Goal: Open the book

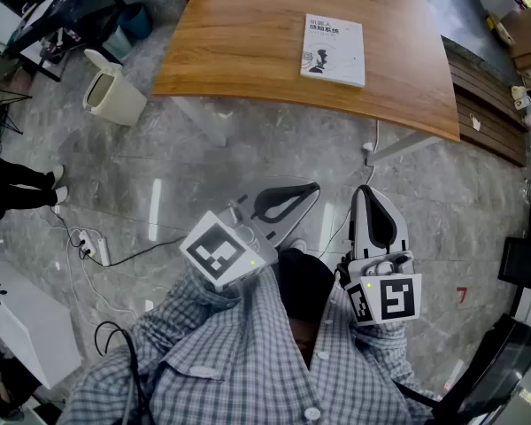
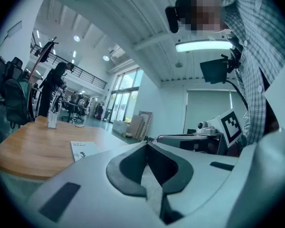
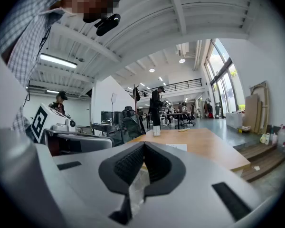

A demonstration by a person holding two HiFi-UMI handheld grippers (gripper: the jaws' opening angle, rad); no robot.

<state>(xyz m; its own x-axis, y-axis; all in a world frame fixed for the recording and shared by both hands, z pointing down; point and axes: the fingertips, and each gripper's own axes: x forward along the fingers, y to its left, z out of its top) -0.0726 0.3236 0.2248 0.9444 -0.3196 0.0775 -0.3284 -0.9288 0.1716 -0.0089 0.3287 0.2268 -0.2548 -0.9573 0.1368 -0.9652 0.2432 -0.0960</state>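
Observation:
A white-covered book (image 1: 334, 50) lies closed and flat on the wooden table (image 1: 248, 42), near its right side. It also shows as a pale slab in the left gripper view (image 2: 83, 149) and as a thin white sheet in the right gripper view (image 3: 176, 147). My left gripper (image 1: 314, 187) is held close to my body, well short of the table, jaws shut with nothing between them. My right gripper (image 1: 365, 189) hangs beside it, also shut and empty. Both point roughly level toward the table.
A cream waste bin (image 1: 113, 88) stands on the floor left of the table. Cables and a power strip (image 1: 90, 248) trail over the grey floor at the left. A person's legs (image 1: 22, 187) show at the far left. Wooden steps (image 1: 487, 104) run along the right.

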